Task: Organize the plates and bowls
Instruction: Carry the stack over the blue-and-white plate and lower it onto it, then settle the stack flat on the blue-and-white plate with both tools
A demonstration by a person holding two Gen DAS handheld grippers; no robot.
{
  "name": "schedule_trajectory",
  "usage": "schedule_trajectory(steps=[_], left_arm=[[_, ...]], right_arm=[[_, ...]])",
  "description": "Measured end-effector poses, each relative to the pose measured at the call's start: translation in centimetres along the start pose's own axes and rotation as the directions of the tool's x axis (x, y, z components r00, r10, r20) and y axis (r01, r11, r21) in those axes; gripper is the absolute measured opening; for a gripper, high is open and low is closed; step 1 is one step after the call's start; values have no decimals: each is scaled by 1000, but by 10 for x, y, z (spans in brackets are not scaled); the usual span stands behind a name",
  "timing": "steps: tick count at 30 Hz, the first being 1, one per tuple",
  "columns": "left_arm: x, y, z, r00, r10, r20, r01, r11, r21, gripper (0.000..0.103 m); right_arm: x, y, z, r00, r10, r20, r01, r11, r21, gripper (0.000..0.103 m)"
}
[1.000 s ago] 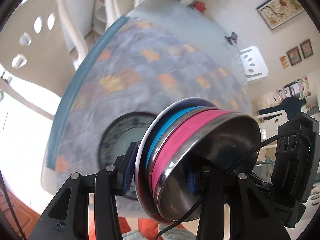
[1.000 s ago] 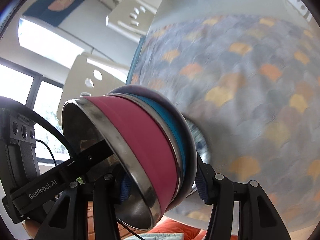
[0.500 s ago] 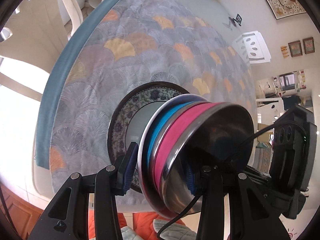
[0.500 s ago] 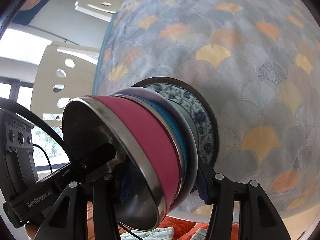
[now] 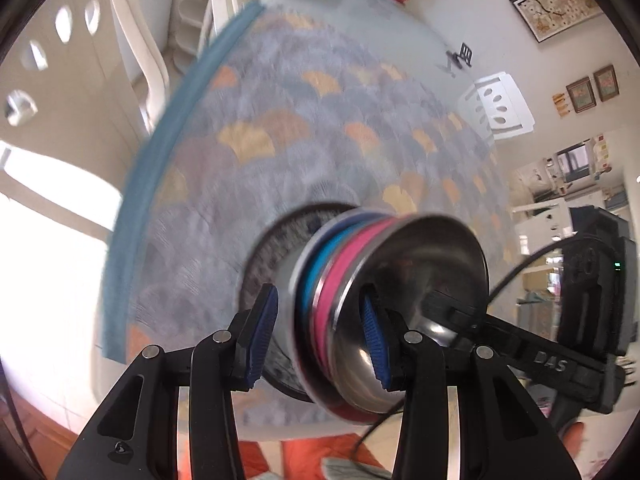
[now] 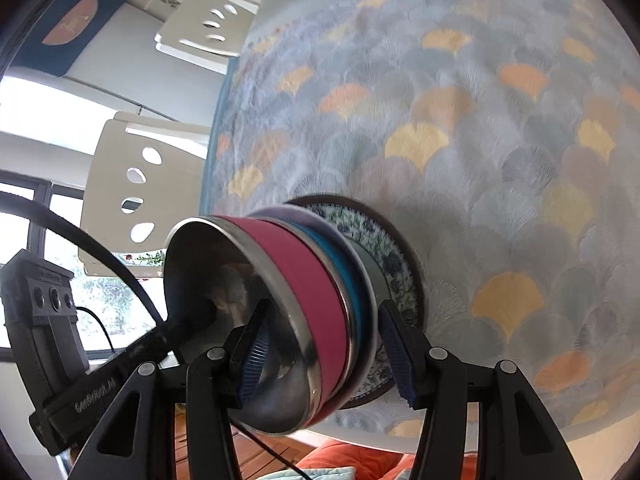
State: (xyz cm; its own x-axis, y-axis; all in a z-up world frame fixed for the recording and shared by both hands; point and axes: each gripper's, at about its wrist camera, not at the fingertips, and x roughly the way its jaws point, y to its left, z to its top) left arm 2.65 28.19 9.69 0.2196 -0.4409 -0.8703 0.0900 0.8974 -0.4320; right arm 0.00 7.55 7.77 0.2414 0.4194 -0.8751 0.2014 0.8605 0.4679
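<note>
Both grippers, left gripper and right gripper, have released fingers straddling the nested bowls, which sit stacked on the patterned plate, apparently to save space.

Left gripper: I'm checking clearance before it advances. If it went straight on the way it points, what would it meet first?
The left gripper straddles the stacked bowls, fingers apart, so their rim comes first. Beyond lies the patterned plate on the tablecloth; blur leaves depth unclear.
</note>
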Motion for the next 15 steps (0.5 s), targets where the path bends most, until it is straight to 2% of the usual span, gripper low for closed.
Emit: schedule_trajectory(steps=[6,10,15], left_arm=[[-35,-7,1,995,24,95,-29,998,48,38],[-62,-23,0,984,30,178,-48,994,93,38],[-91,-50,-4,964,20,266,-64,985,160,38]], right_arm=[[-40,8,-11,994,-63,90,68,996,-54,53],[-62,21,-24,988,-108,107,117,990,-76,54],[-94,48,-42,963,-152,222,182,976,-122,54]])
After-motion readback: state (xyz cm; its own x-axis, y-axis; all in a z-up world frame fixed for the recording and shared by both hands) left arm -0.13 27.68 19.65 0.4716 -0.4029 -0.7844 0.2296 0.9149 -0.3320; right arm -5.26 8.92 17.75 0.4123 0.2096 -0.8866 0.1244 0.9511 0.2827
